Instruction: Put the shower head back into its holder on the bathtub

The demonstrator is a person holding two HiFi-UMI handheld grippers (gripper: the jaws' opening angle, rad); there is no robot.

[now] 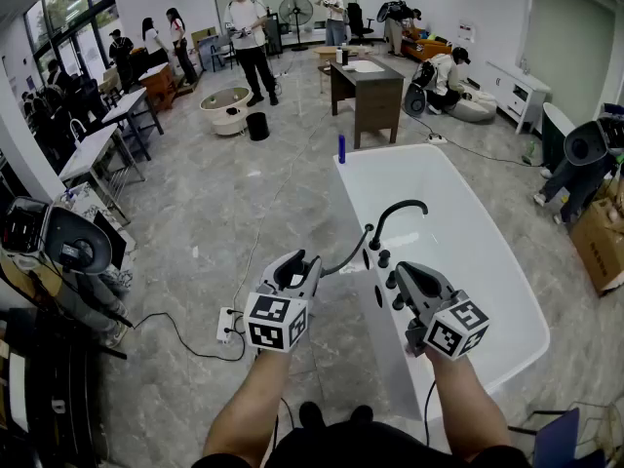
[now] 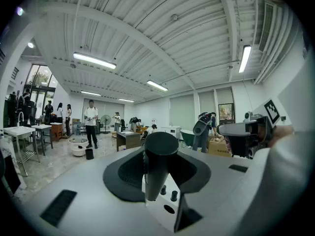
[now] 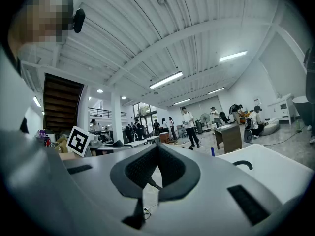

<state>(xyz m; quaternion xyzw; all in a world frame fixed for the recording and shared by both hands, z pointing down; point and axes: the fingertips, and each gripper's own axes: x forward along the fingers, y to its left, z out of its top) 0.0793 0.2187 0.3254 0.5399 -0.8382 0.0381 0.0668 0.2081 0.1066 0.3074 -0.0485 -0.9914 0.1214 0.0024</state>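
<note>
shower head (image 2: 156,168) clamped in left gripper (image 1: 295,269), outside the tub

left gripper grasps the one black shower head between its pads. in the left gripper view the head's long axis stands upright across the jaws, rounded end up. one dark hose (image 1: 343,259) runs from it to the near rim of the one white bathtub (image 1: 487,261), where one curved black spout (image 1: 398,209) rises among a few small black knobs (image 1: 385,258). the head sits just left of that rim, over the floor (image 1: 195,261). right gripper (image 1: 408,279), the second of two, is pinched closed on nothing, pad tips meeting, above the tub's rim.
</note>
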